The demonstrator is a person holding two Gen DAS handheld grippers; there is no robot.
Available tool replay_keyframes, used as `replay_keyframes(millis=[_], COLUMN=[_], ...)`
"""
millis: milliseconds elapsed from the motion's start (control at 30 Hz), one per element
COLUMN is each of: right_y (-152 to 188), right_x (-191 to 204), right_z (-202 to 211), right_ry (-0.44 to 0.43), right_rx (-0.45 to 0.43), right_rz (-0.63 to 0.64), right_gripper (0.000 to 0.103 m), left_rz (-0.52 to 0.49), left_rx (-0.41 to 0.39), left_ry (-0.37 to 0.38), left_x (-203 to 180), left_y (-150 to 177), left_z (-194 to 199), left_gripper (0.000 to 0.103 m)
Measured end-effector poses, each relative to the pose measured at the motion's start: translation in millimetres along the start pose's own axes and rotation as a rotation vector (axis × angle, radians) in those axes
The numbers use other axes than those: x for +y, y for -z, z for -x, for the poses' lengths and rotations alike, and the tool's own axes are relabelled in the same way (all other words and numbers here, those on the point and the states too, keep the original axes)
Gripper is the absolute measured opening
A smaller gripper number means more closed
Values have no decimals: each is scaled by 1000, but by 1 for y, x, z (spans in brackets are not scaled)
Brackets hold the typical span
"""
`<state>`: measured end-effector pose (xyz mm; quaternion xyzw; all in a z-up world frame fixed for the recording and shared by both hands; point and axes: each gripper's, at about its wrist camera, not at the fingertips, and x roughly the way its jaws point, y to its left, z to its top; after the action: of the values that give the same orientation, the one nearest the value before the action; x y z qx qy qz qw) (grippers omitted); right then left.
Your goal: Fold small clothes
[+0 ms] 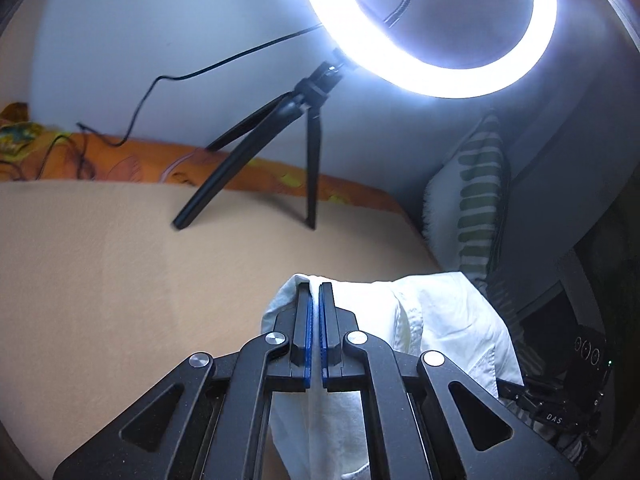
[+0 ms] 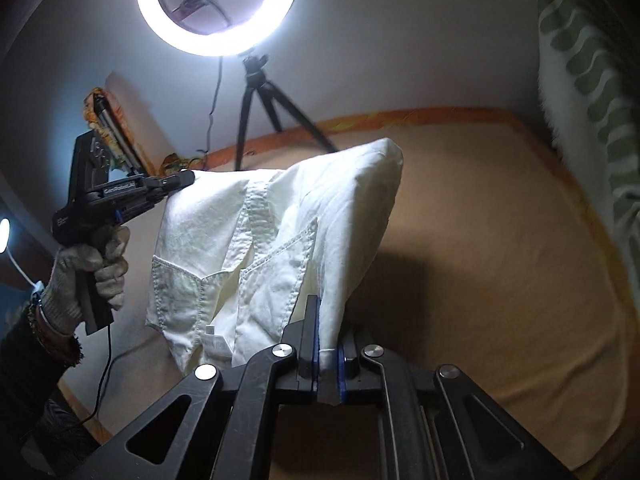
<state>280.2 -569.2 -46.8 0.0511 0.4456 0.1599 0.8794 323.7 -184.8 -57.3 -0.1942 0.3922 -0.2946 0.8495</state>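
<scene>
While my left claw [image 1: 315, 286] and right claw [image 2: 326, 312] each pinch an edge of the white garment [image 2: 280, 240] above the bed [image 2: 480, 260], the thin hold may slip, dropping it crumpled.

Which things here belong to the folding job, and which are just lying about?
Job: white garment; left gripper and right gripper, both clamped on it; tan blanket underneath.
Lying about: ring light, tripod, striped pillow, orange sheet.
</scene>
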Motion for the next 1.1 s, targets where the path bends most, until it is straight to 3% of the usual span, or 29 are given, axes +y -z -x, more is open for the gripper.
replay_keyframes(millis=[200,367,433,500,533,567,600,667,733,867,967,1100], right_y=[-40,-59,-62,-59,-57,-55,-54,-51,-50,-51,-50,-44], right_x=[-45,-81,-94,-106,-111,-116,-122,-129,-130,-125,-112,-91], right_z=[0,-30,-43,-59,-67,-75,-79,-77,-66,-42,-22,-1], right_ry=[74,126,139,152,175,201,237,266,282,284,285,281], right_rx=[-27,-1,12,40,69,98,124,123,97,27,-20,-65], right_rz=[-1,2,-18,-32,-43,-57,-68,-99,-114,-127,-135,-136], right_gripper=[4,4,4,4,4,6,17,30,31,34,38,52], left_rz=[-22,-13,-23,-88,-104,-117,-119,-123,-166,-180,-200,-215], left_rx=[-27,-29,-21,19,48,69,77,68,58,37,30,36], left_ry=[3,-31,-71,-182,-229,-269,-281,-279,-310,-289,-278,-271], left_x=[-20,-18,-14,-13,-11,-10,-9,-12,-20,-27,-33,-41], left_y=[-20,-28,-28,-23,-20,-19,-19,-20,-22,-27,-25,-19], left_z=[-46,-87,-102,-125,-134,-140,-142,-136,-127,-98,-72,-40], left_gripper=[2,1,1,2,7,8,9,10,26,48,48,53])
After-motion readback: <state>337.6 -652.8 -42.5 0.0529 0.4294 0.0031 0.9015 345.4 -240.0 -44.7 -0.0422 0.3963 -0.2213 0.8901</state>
